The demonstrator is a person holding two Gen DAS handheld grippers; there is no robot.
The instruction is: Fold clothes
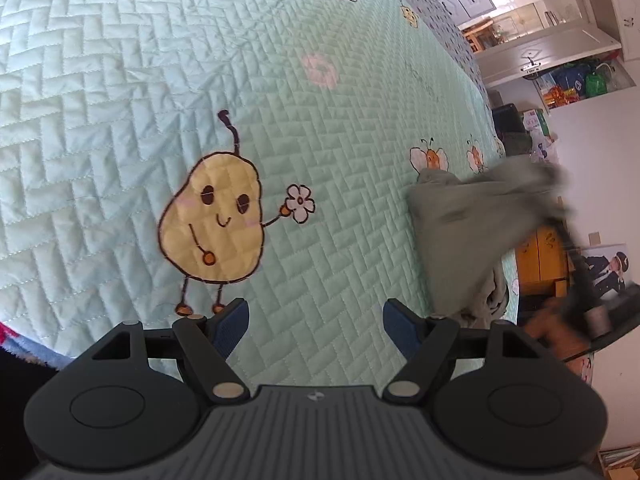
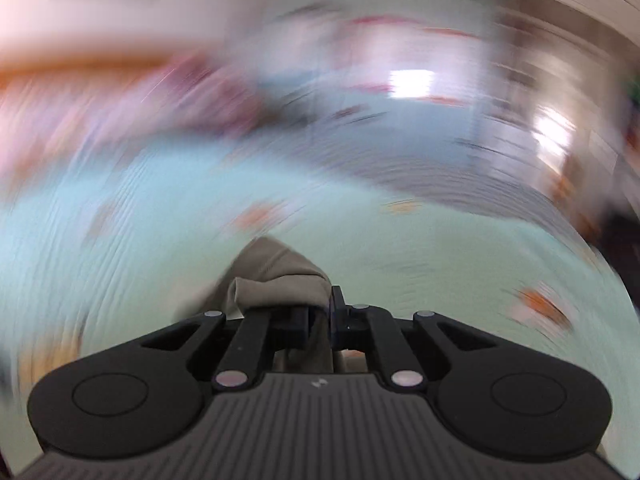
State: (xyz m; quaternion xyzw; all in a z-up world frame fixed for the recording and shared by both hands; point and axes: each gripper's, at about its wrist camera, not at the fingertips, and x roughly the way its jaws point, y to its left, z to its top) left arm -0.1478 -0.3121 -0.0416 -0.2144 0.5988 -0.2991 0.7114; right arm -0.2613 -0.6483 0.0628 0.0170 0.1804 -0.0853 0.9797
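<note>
A grey-green garment [image 1: 472, 232] is lifted into a peak at the right edge of the bed in the left wrist view, blurred at its top where the right gripper pulls it. My left gripper [image 1: 316, 320] hangs open over the quilt, left of the garment, with nothing between its blue pads. In the right wrist view my right gripper [image 2: 320, 314] is shut on a fold of the same garment [image 2: 280, 276], which bunches over the left finger. Everything beyond it is smeared by motion.
A pale green quilted bedspread [image 1: 200, 60] printed with a pear figure [image 1: 212, 216] and bees covers the bed. Past its right edge are white cabinets [image 1: 532, 28], a yellow cupboard [image 1: 540, 256] and floor clutter.
</note>
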